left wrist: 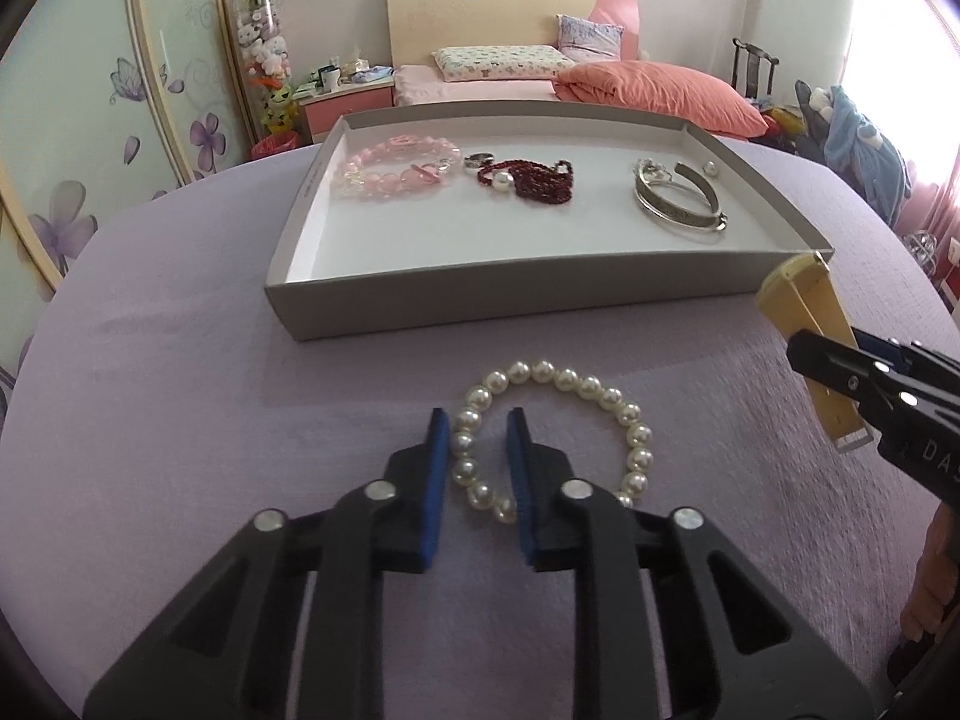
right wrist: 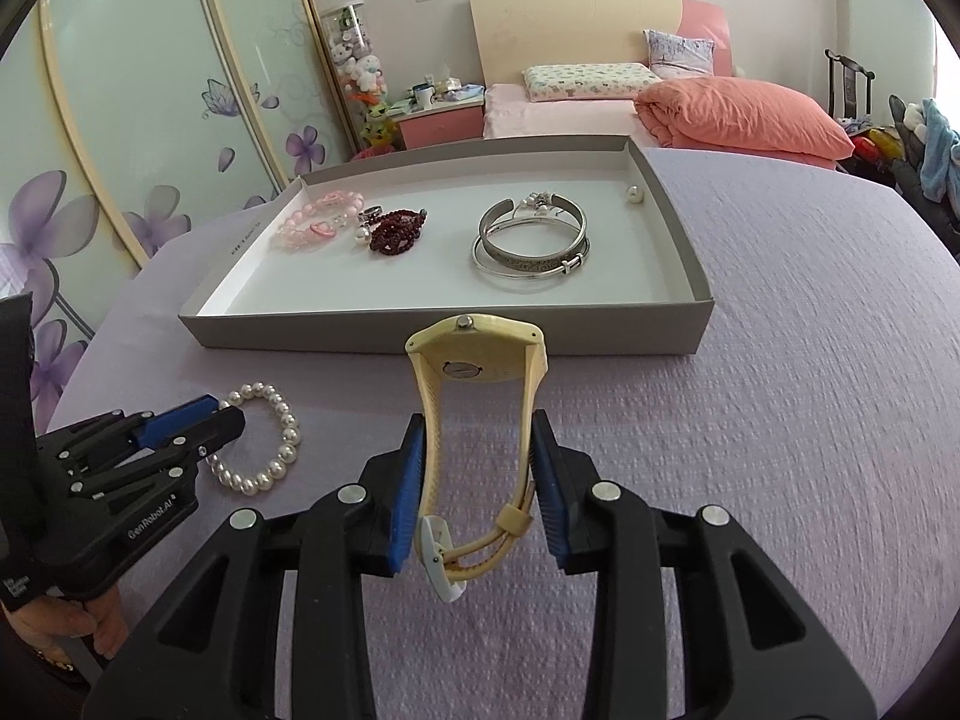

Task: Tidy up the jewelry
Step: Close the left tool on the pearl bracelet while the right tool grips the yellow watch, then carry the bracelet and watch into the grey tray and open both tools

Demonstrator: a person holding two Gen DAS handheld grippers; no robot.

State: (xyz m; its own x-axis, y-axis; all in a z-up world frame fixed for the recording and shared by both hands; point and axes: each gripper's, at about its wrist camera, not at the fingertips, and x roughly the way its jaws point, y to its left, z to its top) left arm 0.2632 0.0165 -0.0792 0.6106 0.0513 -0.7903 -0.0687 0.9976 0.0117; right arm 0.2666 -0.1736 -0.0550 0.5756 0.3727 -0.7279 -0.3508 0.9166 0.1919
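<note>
Covering the whole work surface, a lilac textured cloth (right wrist: pixel 780 420) is spread under everything, presumably to stop loose pieces rolling or sliding. On it, a shallow grey tray (right wrist: pixel 450 336) is set as the collecting place, and several pieces are already laid in it, spaced apart: a pink bead bracelet (right wrist: pixel 318 222) at the left, a dark red beaded strand (right wrist: pixel 399 231) beside it, silver bangles (right wrist: pixel 531 240) stacked toward the right, and a single loose pearl (right wrist: pixel 634 194) by the right wall. Two pieces are not yet in the tray.

A cream wristwatch (right wrist: pixel 480 420) is held by the right gripper (right wrist: pixel 477 480), whose pads are closed onto the two sides of the strap loop, so that the case points forward at the tray's near wall; it appears lifted clear of the cloth, ready to be carried in.

A white pearl bracelet (left wrist: pixel 558 438) lies flat on the cloth just in front of the tray. The left gripper (left wrist: pixel 478 468) is held partly open, its blue pads straddling the bracelet's left arc, with nothing gripped yet.
</note>
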